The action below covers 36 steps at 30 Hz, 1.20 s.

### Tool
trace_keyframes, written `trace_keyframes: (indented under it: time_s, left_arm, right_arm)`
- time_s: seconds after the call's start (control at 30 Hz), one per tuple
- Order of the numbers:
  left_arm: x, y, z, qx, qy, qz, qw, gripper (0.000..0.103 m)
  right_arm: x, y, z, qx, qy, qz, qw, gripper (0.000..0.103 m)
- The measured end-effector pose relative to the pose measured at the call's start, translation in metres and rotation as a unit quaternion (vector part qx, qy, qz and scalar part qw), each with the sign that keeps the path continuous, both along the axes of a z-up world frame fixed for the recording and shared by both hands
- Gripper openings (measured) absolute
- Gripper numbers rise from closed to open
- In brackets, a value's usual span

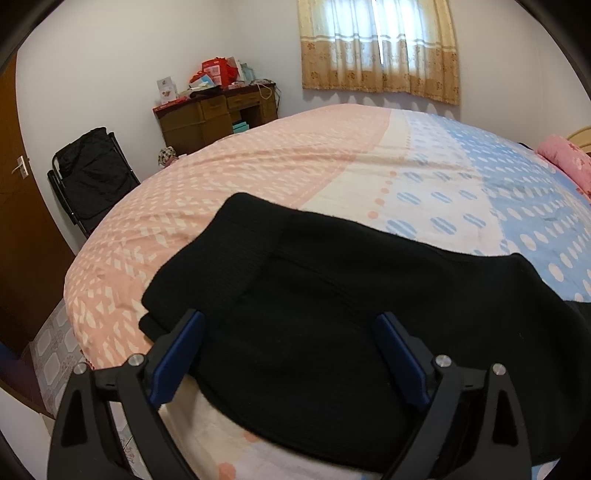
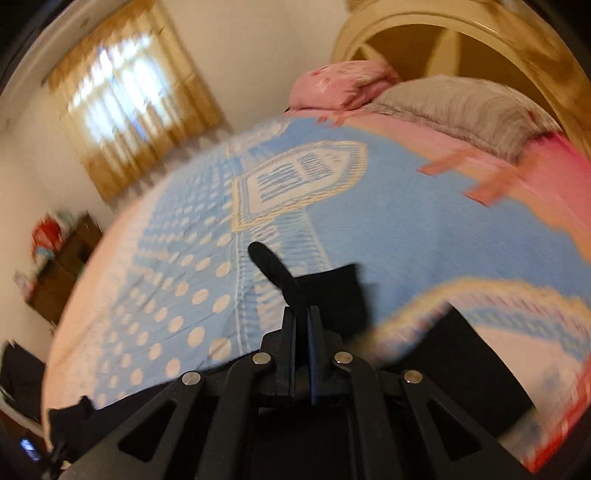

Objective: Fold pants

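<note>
The black pants (image 1: 314, 317) lie flat on the bed, ribbed waistband toward the pink side. My left gripper (image 1: 290, 321) is open just above the pants near the waistband, blue pads wide apart, holding nothing. In the right wrist view, which is blurred, my right gripper (image 2: 303, 310) is shut on a fold of the black pants (image 2: 280, 277); cloth sticks up from between the pads and more black cloth hangs below and to the right.
The bed (image 1: 332, 162) has a pink, white and blue patterned cover. A pink pillow (image 2: 340, 86), a grey pillow (image 2: 458, 107) and a headboard (image 2: 424, 22) are at its head. A wooden desk (image 1: 214, 114), a black chair (image 1: 92, 173) and a door (image 1: 22, 206) stand beyond.
</note>
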State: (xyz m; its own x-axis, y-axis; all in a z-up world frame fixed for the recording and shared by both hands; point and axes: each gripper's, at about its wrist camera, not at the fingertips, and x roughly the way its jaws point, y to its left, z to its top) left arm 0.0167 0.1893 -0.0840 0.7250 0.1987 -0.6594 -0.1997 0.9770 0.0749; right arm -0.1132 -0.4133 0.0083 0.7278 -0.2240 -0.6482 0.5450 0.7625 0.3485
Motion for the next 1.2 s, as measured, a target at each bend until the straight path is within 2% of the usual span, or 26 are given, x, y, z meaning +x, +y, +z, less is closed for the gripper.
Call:
trace_keyframes:
  time_s: [0.2,0.37,0.47,0.57,0.63,0.67,0.73,0.8,0.87,0.93,1.03,1.1,1.2]
  left_arm:
    - [0.002,-0.001,0.000,0.002,0.007,-0.006,1.0000,0.099]
    - [0.004,-0.002,0.000,0.007,0.010,-0.010,0.9999,0.100]
    - [0.005,-0.004,-0.001,0.015,0.012,-0.016,0.9997,0.101]
    - [0.005,-0.003,0.002,0.014,0.014,-0.020,0.9996,0.101]
    - [0.005,-0.002,0.005,0.011,0.013,-0.024,0.9996,0.101]
    - [0.004,-0.003,0.007,0.011,0.011,-0.025,0.9996,0.101]
    - [0.002,-0.004,0.013,0.009,0.006,-0.025,0.9996,0.101]
    - [0.000,-0.011,0.023,0.003,-0.005,-0.035,0.9994,0.101]
    - [-0.005,-0.024,0.034,0.003,-0.023,-0.056,0.9981,0.101]
    - [-0.009,-0.043,0.045,-0.005,-0.038,-0.085,0.9957,0.101]
    - [-0.017,-0.083,0.055,-0.028,-0.054,-0.141,0.9882,0.101]
    - [-0.023,-0.106,0.055,-0.039,-0.052,-0.170,0.9832,0.101]
    - [-0.036,-0.144,0.049,-0.053,-0.048,-0.217,0.9737,0.101]
  right_arm:
    - [-0.077,-0.011,-0.031,0.047,-0.046,-0.048,0.997,0.005]
    - [-0.094,-0.016,-0.067,0.083,-0.037,-0.060,0.994,0.006]
    - [-0.109,-0.022,-0.070,0.113,-0.070,-0.080,0.988,0.007]
    - [-0.123,-0.022,-0.060,0.082,-0.059,-0.108,0.989,0.008]
    - [-0.133,-0.024,-0.051,0.062,-0.038,-0.149,0.986,0.009]
    - [-0.137,-0.021,-0.043,0.035,-0.031,-0.170,0.984,0.009]
    - [-0.135,-0.006,-0.020,-0.051,-0.028,-0.178,0.982,0.009]
    - [-0.121,0.010,-0.004,-0.107,-0.029,-0.151,0.982,0.009]
    - [-0.091,0.019,0.001,-0.127,-0.017,-0.096,0.987,0.009]
    - [-0.057,0.030,-0.006,-0.125,0.004,-0.047,0.991,0.009]
    - [-0.015,0.055,-0.024,-0.092,0.013,0.032,0.995,0.009]
    - [0.006,0.078,-0.042,-0.084,0.023,0.077,0.993,0.009]
    - [0.021,0.101,-0.064,-0.093,0.050,0.105,0.989,0.009]
